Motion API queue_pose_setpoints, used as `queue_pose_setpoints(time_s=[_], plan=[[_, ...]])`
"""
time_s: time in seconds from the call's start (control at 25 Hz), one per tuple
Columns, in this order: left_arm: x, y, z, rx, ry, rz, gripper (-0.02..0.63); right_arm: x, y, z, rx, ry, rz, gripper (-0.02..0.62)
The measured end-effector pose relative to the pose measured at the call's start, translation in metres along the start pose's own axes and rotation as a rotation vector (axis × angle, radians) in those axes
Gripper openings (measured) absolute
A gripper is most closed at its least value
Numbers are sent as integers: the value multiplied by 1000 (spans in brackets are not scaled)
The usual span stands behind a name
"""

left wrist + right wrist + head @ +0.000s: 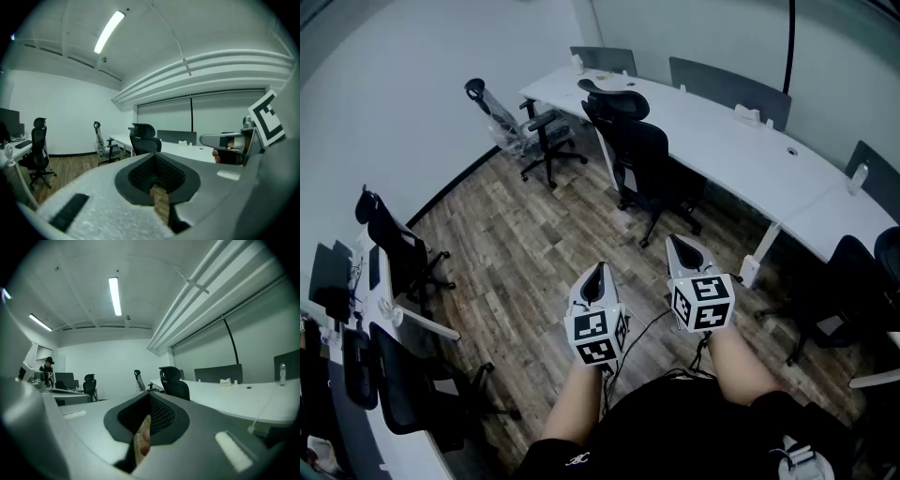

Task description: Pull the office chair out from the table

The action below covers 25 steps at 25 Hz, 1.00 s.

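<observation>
Task not begun: your left gripper [598, 274] and right gripper [684, 246], both pressed together and empty, hang lower centre, well apart from the office chair [639, 155] tucked against the table [741, 150], upper centre.

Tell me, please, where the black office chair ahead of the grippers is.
In the head view the office chair stands upper centre, against the near edge of the white table, with a plastic-wrapped chair to its left.
</observation>
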<state>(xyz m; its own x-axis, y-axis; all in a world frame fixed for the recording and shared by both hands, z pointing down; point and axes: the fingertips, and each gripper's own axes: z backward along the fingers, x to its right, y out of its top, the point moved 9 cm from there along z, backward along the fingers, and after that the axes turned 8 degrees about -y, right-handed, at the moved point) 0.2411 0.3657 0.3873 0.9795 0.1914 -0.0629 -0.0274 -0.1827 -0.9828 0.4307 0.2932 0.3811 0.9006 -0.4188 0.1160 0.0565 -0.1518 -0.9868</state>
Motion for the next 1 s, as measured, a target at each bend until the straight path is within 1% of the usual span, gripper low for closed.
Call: queue_pose_setpoints(time_s=[0.24, 0.4, 0.52, 0.64, 0.8, 1.0], plan=[[19, 1, -20, -1, 23, 13, 9, 31, 3, -3, 17, 40, -36, 8], [35, -3, -36, -6, 45, 38, 9, 53, 3, -9, -7, 71, -17, 8], [45, -9, -49, -31, 53, 36, 9, 67, -1, -16, -28, 87, -17, 8], [45, -10, -58, -49, 58, 29, 9, 74, -2, -23, -30, 91, -28, 8], [43, -6, -74, -51, 55, 14, 9, 80, -1, -38, -31, 90, -34, 8], [22, -5, -102, -47, 45, 1, 9, 78, -5, -69, -34, 84, -27, 8]])
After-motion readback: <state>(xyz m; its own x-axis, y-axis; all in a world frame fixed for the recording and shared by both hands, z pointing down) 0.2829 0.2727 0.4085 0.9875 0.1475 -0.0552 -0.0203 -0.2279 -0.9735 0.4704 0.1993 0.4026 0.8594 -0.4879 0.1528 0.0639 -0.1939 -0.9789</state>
